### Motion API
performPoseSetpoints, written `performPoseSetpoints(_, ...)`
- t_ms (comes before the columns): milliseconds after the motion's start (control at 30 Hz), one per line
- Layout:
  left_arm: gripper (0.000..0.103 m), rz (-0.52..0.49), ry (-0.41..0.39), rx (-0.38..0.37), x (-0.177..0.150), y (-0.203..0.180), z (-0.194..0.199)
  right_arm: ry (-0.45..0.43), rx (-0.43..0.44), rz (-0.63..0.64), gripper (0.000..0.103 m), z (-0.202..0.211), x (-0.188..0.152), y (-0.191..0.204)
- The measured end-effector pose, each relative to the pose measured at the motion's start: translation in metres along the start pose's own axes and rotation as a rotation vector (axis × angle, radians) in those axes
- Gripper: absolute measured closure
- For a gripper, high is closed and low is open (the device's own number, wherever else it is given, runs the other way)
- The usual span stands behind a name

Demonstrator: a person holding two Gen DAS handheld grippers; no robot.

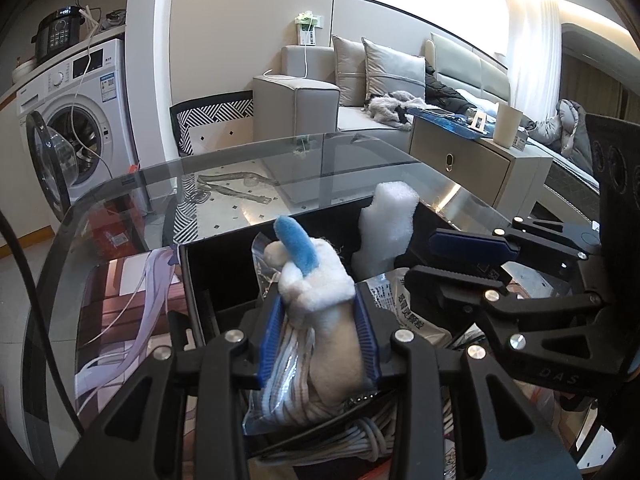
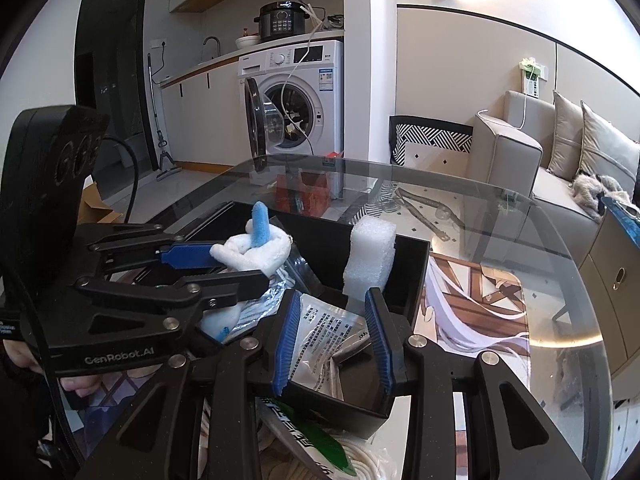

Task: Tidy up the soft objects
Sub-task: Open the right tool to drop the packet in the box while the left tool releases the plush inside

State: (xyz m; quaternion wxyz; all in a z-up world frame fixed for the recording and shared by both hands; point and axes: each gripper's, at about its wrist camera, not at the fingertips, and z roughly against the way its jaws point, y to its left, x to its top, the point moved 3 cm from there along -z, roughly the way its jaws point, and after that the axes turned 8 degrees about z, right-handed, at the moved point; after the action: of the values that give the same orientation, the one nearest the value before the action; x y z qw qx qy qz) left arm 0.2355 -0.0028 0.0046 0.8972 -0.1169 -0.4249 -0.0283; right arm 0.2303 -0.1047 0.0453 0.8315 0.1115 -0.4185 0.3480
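Note:
A white plush toy with a blue horn [image 1: 316, 292] is clamped in my left gripper [image 1: 318, 336], held over a black open box [image 1: 224, 264] on the glass table. In the right wrist view the left gripper [image 2: 224, 260] holds the toy [image 2: 256, 252] above the box [image 2: 412, 264]. A white foam block [image 2: 370, 260] stands upright in the box's far corner; it also shows in the left wrist view [image 1: 384, 232]. My right gripper [image 2: 334, 336] is open and empty over a printed white packet [image 2: 332, 332] in the box, and shows open in the left wrist view [image 1: 460, 260].
Coiled white cord [image 1: 360, 440] and a green-and-white packet [image 2: 312, 436] lie at the box's near side. A printed mat [image 2: 480, 304] lies under the glass to the right. A washing machine [image 2: 296, 96], a sofa [image 1: 320, 96] and a cabinet [image 1: 472, 160] stand beyond the table.

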Motion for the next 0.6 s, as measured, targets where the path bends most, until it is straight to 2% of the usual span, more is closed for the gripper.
performPoseSetpoints(67, 0.067, 0.001, 0.005, -0.001, 0.0, -0.001, 0.0, -0.004, -0.01, 0.007, 0.068, 0.001, 0.0, 0.001)
performPoseSetpoints(167, 0.058, 0.012, 0.006, -0.018, 0.001, -0.003, 0.001, -0.013, -0.03, 0.026, 0.06, 0.006, 0.0, 0.002)
performPoseSetpoints(200, 0.051, 0.011, 0.003, -0.026, 0.0, -0.004, 0.003, -0.026, -0.043, 0.036, 0.053, 0.011, 0.0, 0.002)
performPoseSetpoints(267, 0.041, 0.002, -0.011, -0.005, -0.001, -0.006, 0.008, -0.041, -0.059, 0.045, 0.049, 0.02, 0.0, 0.002)
performPoseSetpoints(300, 0.039, 0.001, -0.014, -0.002, -0.001, -0.006, 0.01, -0.044, -0.069, 0.05, 0.045, 0.025, -0.001, 0.002)
performPoseSetpoints(400, 0.02, 0.014, -0.024, 0.013, -0.002, -0.004, 0.015, -0.041, -0.089, 0.048, 0.026, 0.038, -0.004, 0.001)
performPoseSetpoints(467, 0.014, 0.019, -0.039, 0.013, -0.003, -0.005, 0.023, -0.055, -0.089, 0.04, 0.02, 0.048, -0.009, 0.0)
performPoseSetpoints(533, 0.001, 0.021, -0.051, 0.019, -0.005, -0.007, 0.03, -0.058, -0.089, 0.024, 0.009, 0.057, -0.012, -0.001)
performPoseSetpoints(600, 0.0, 0.027, -0.073, 0.042, -0.006, -0.007, 0.039, -0.05, -0.078, 0.001, 0.001, 0.064, -0.017, -0.002)
